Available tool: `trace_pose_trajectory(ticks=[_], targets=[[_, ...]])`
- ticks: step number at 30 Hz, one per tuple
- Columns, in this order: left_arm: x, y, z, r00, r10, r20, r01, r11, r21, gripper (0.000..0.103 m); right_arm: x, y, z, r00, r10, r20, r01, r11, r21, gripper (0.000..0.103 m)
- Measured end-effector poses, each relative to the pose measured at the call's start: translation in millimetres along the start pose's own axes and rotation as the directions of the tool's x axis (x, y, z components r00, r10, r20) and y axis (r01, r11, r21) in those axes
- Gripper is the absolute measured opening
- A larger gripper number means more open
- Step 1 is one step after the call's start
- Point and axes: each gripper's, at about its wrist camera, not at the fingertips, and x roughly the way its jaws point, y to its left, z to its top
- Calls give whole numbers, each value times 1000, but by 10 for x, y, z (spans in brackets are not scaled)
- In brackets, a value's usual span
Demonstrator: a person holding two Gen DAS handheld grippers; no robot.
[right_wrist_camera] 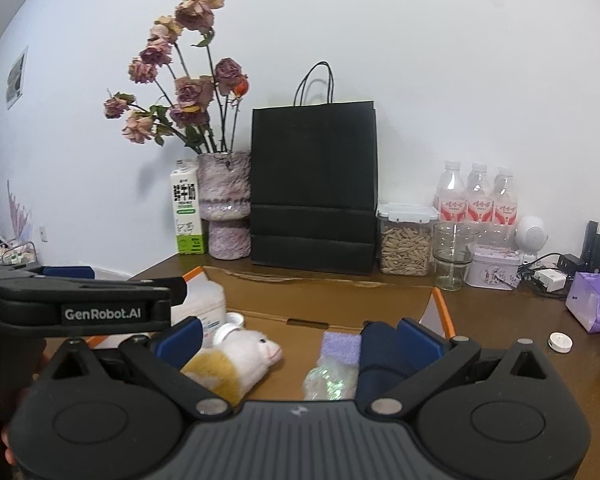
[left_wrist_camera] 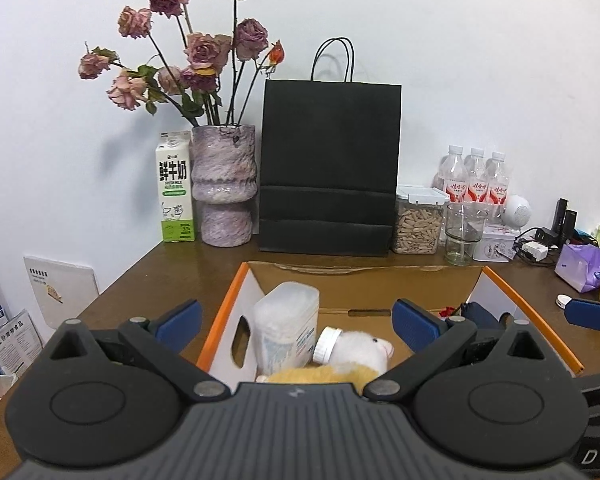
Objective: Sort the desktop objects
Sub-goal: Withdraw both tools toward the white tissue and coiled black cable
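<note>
An orange-rimmed cardboard box (left_wrist_camera: 224, 308) (right_wrist_camera: 440, 300) sits on the brown desk. Inside lie a white and tan plush toy (left_wrist_camera: 364, 350) (right_wrist_camera: 240, 356), a translucent plastic container (left_wrist_camera: 288, 320) (right_wrist_camera: 204, 304), a small white-capped bottle (left_wrist_camera: 326, 344) (right_wrist_camera: 230, 330), a dark blue folded item (right_wrist_camera: 376, 352), a purple cloth (right_wrist_camera: 342, 346) and a shiny wrapped packet (right_wrist_camera: 330, 384). My left gripper (left_wrist_camera: 298, 324) hangs open above the box's left part, holding nothing; in the right wrist view its body shows as the black bar of the left gripper (right_wrist_camera: 84, 300). My right gripper (right_wrist_camera: 298, 340) is open above the box's right part, empty.
Along the wall stand a milk carton (left_wrist_camera: 175, 188), a vase of dried roses (left_wrist_camera: 225, 184), a black paper bag (left_wrist_camera: 328, 168), a seed jar (left_wrist_camera: 418, 220), a glass jar (left_wrist_camera: 462, 232), water bottles (left_wrist_camera: 476, 176) and a tin (right_wrist_camera: 494, 274). A purple tissue pack (right_wrist_camera: 594, 300), a white cap (right_wrist_camera: 560, 342) and cables lie at right.
</note>
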Motion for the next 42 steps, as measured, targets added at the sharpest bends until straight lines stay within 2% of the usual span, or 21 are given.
trace_pose_trajectory(ticks=[6,16,25,35,42], targets=[[-186,113,-98,1000,7,-3,-7,1000,-2,103,-166,153,-95,1000,2,-20,-3,1000,-25,103],[-346,341,-317,998,40,-49,-40,999,12,103,-342,261,-271,998,-14,-62,11,999,-46,103],[-424,570,-553,992,63,-109,-61,998,28,103,-382,228,-554,989,-39,-146,29,997,-67,103],[-464,694,-899,981,41,-191,-28,997,73,103,-443,142,-923,970,-42,-240,31,998,-50,103],[-394,698,-910,980,25,-198,-13,998,65,103,-439,49,-999,963,-74,-261,66,997,-39,103]])
